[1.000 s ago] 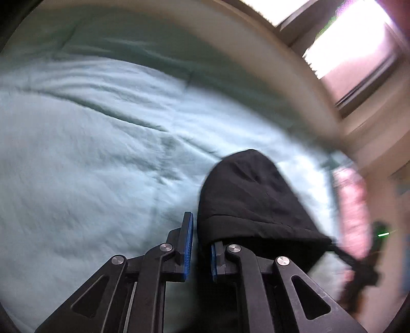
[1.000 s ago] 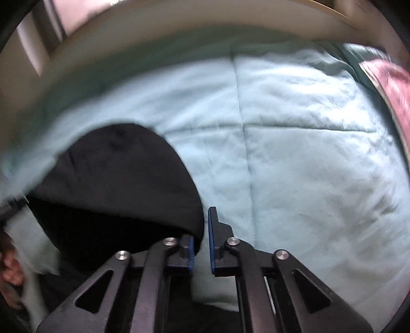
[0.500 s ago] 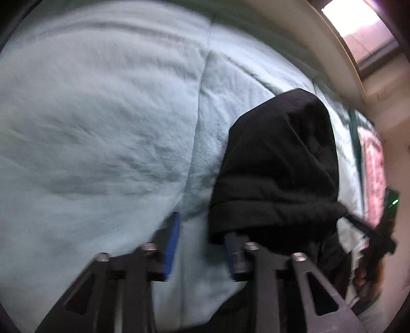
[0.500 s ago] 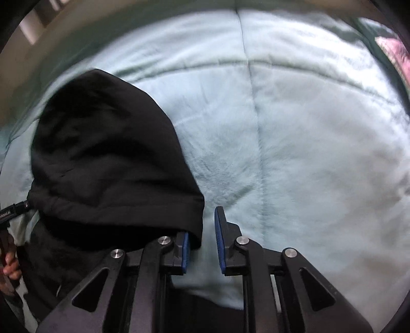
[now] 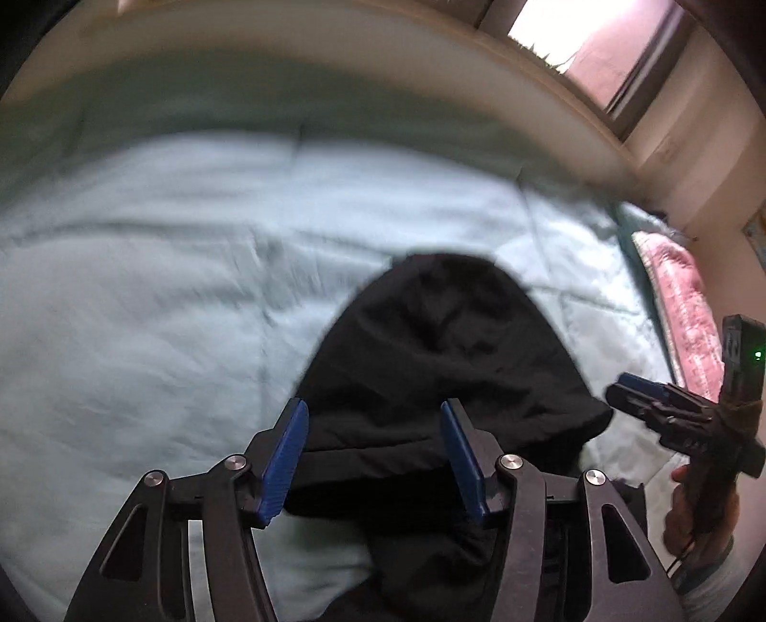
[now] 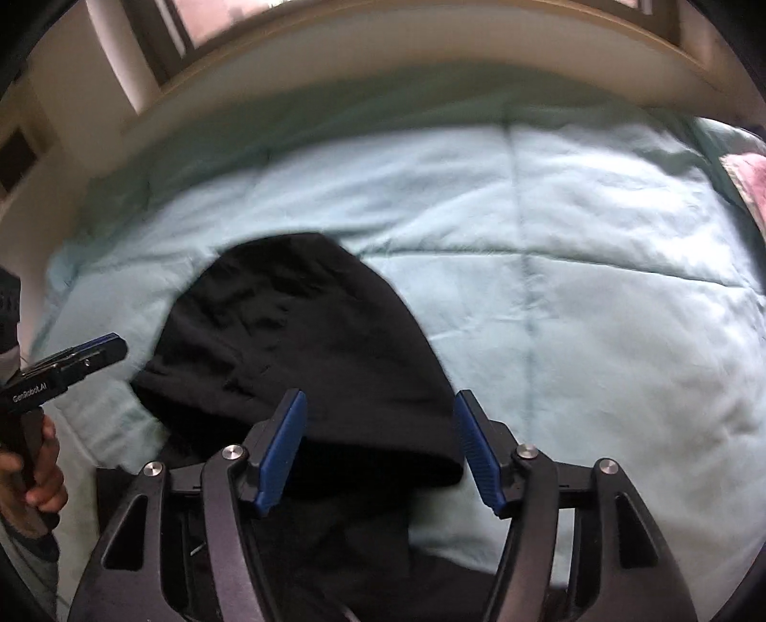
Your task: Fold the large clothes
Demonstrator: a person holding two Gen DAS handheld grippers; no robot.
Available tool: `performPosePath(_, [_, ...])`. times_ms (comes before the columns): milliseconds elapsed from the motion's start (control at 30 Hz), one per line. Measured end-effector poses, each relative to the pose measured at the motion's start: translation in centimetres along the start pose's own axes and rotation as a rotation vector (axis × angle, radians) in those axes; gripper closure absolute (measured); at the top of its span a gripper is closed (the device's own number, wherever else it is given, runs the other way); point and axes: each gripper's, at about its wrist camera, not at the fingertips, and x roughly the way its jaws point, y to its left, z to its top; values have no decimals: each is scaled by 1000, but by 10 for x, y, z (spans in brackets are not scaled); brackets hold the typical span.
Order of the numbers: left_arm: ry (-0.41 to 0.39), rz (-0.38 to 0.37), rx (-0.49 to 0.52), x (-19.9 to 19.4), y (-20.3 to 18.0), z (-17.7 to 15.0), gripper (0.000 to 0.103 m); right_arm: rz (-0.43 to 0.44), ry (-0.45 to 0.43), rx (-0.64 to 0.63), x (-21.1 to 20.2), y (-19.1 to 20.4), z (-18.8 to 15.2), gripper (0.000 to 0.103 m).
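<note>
Hood (image 5: 450,344) of a black garment lies flat on a pale mint quilt (image 5: 143,311) spread over a bed, its rounded crown pointing toward the headboard side and its hemmed opening edge nearest the cameras, with more dark fabric bunched below it. The left gripper (image 5: 376,454) hovers above the hood's opening edge, its blue-padded jaws standing wide after just opening, the cloth lying under the gap but pressed by neither pad. The right gripper (image 6: 380,452) hangs over the same edge from the other side, its jaws likewise just opened and spread apart, gripping nothing. Each gripper shows in the other's view at the frame's edge, held by a hand (image 6: 33,473). A pink patterned cloth (image 5: 684,306) lies along the quilt's far right edge, and a window (image 5: 589,43) glows beyond the pale curved bed frame (image 6: 383,62).
</note>
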Motion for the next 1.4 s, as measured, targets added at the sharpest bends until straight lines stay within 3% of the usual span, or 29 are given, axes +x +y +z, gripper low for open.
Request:
performPosePath(133, [137, 91, -28, 61, 16, -22, 41, -56, 146, -22, 75, -5, -20, 37])
performPosePath(167, [151, 126, -56, 71, 24, -26, 29, -64, 169, -21, 89, -8, -27, 36])
performPosePath(233, [143, 44, -173, 77, 46, -29, 28, -61, 158, 10, 96, -13, -31, 34])
performPosePath(300, [132, 18, -191, 73, 50, -28, 28, -71, 160, 21, 96, -13, -28, 33])
performPosePath(467, [99, 33, -115, 46, 37, -26, 31, -54, 155, -25, 80, -10, -25, 32])
performPosePath(633, [-31, -69, -24, -13, 23, 7, 30, 19, 85, -92, 31, -7, -7, 32])
performPosePath(733, [-34, -113, 42, -21, 13, 33, 29, 44, 55, -137, 18, -4, 17, 31])
performPosePath(900, [127, -190, 93, 34, 9, 64, 29, 67, 109, -201, 54, -5, 55, 31])
performPosePath(967, [171, -197, 97, 57, 16, 69, 29, 132, 131, -202, 71, -9, 67, 31])
performPosePath(1133, [246, -318, 47, 99, 22, 72, 29, 234, 184, -167, 108, -19, 82, 31])
performPosePath(1200, [240, -291, 53, 107, 16, 70, 35, 268, 216, -143, 122, -20, 82, 31])
performPosePath(1233, [232, -262, 67, 109, 12, 70, 45, 297, 229, -132, 128, -19, 80, 37])
performPosePath(1333, [198, -229, 148, 100, -9, 66, 74, 279, 202, -176, 121, -4, 72, 66])
performPosePath(1367, [184, -229, 176, 93, -14, 64, 82, 266, 181, -199, 111, -1, 69, 74])
performPosePath(1400, [169, -234, 202, 84, -20, 64, 83, 264, 173, -212, 110, -1, 71, 81])
